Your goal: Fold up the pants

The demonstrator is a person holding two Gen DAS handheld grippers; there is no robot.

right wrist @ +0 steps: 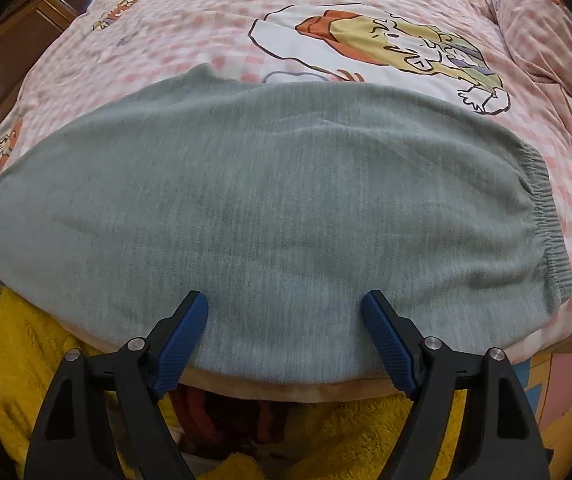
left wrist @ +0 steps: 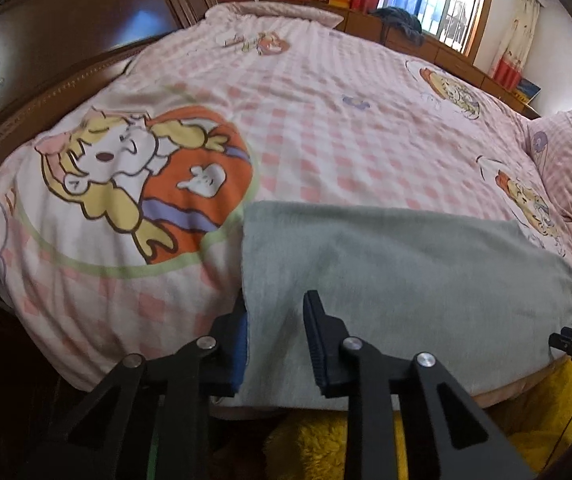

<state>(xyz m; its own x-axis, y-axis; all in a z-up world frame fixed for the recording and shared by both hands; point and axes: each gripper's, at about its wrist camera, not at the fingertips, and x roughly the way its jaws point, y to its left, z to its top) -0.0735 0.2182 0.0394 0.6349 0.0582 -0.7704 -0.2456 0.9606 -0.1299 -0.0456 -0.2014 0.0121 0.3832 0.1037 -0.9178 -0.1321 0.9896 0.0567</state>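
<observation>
Grey-green knit pants [right wrist: 270,208] are laid flat across the near edge of the bed, on a pink checked cartoon duvet [left wrist: 306,128]. The garment appears already doubled into a broad rectangle; the elastic waistband [right wrist: 546,216] is seen at the right end in the right wrist view, the opposite end lying near the left gripper.

Left gripper [left wrist: 276,340]: jaws parted, set at the left near corner of the pants; one blue-padded finger is partly hidden behind the fabric edge, so the cloth seems to pass between the jaws without being pinched. Right gripper [right wrist: 286,344]: jaws wide apart, over the near edge of the pants towards the waistband side, nothing held. Its tip is just visible at the right margin of the left wrist view.

Judged step: taking hold of the near edge, or of the two ends, for a further fold.

Notes for doing it well:
- All layers at the edge are to be caught together; a single ply would let the stack slide apart
- The duvet beneath is soft and could be pinched along with the pants; the jaws are best slid in under the hanging edge
- Both ends are to be lifted level and carried over together, so edges align
- The yellow fleece blanket [right wrist: 34,344] below the bed edge is to be kept clear
</observation>
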